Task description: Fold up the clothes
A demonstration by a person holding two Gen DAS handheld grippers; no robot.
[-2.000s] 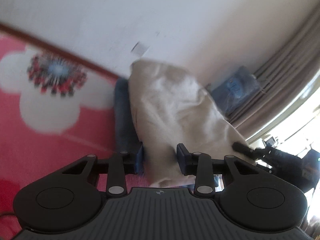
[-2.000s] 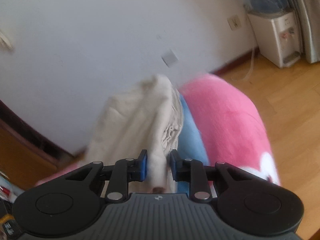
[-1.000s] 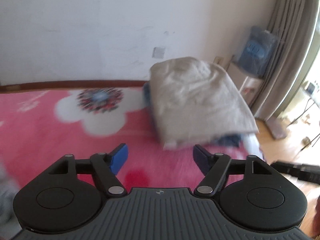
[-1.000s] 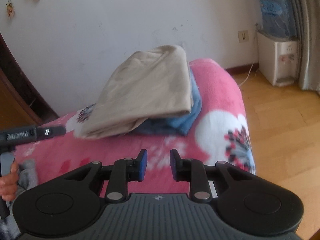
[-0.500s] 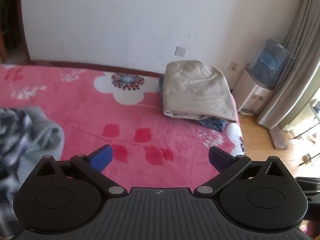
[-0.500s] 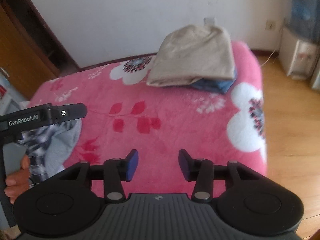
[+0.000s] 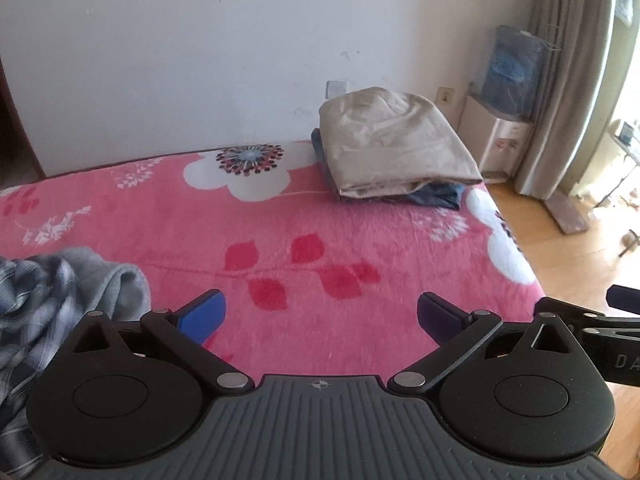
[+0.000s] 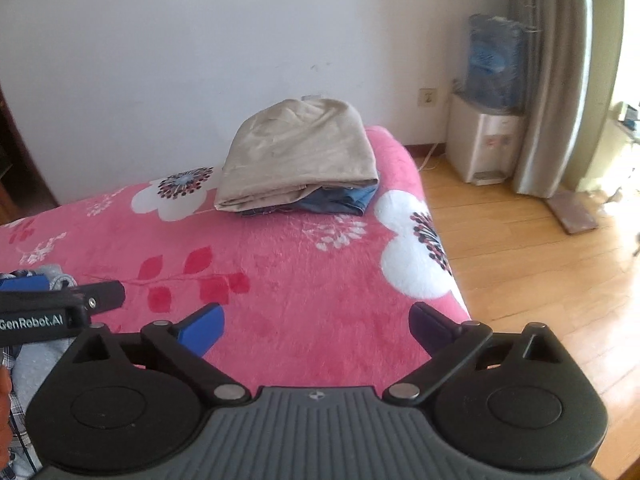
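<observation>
This is a bedroom in a home: a bed with a pink flowered blanket stands against a white wall, beside a wooden floor, a long curtain and a water dispenser (its bottle covered).

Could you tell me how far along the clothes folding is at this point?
Done: a folded beige garment sits on folded blue clothes at the far end of the pink blanket. In hand: nothing; the left gripper and right gripper are both open and empty. Left: a rumpled heap of grey and plaid clothes lies unfolded at the blanket's near left.
</observation>
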